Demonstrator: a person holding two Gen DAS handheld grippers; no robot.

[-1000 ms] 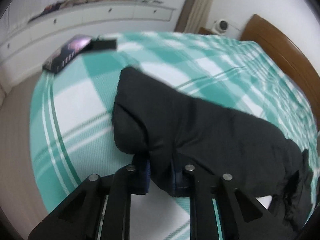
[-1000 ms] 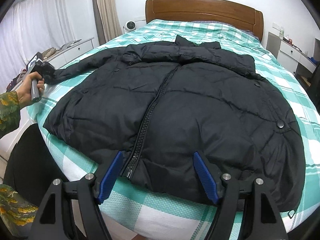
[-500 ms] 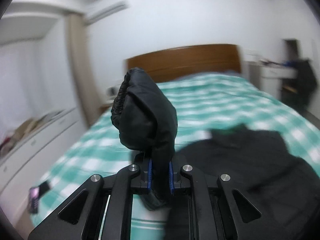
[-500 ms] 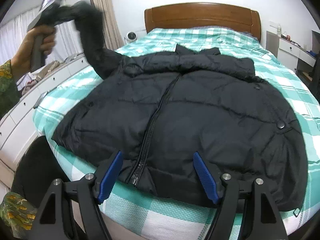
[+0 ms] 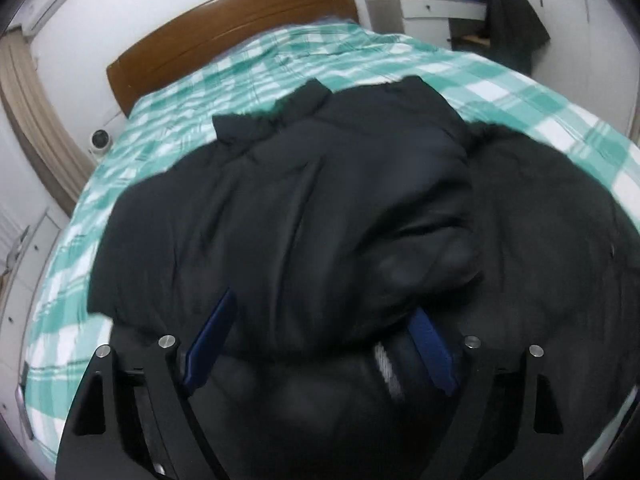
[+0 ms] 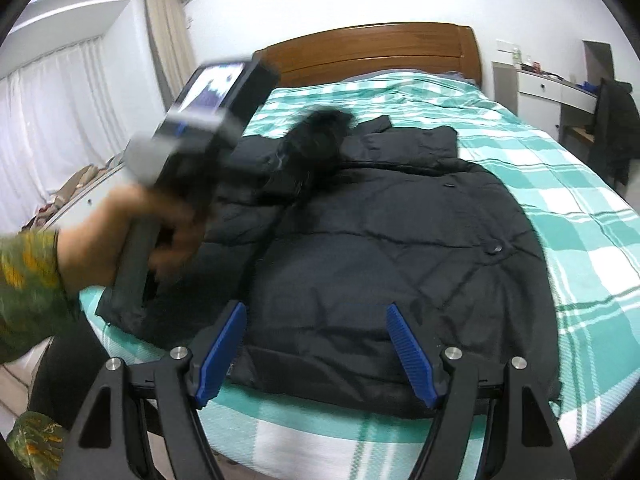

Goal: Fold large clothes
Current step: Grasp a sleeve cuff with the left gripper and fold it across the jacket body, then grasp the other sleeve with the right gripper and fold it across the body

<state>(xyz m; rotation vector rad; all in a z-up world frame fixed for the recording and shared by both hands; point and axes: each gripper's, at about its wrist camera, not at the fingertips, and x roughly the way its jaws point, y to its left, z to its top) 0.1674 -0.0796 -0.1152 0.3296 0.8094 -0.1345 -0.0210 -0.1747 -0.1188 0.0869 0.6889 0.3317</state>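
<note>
Jacket [image 6: 384, 256] sprawls beneath both gaping grippers, left [image 5: 320, 344] and right [image 6: 316, 352].

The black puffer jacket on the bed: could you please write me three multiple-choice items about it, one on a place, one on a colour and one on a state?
1. Where does the black puffer jacket lie?
A. On the green-and-white checked bedspread
B. On the floor
C. On the white desk

2. What colour are the pads on the fingers of the right gripper?
A. Red
B. Blue
C. Yellow

3. How does the left gripper stand?
A. Shut on the collar
B. Shut on the zip
C. Open, with the sleeve lying across the jacket's front

Answers: 1 A, the checked cover shows all around the jacket. 2 B, both pads are plainly blue. 3 C, its fingers are spread wide and clamp nothing.
</note>
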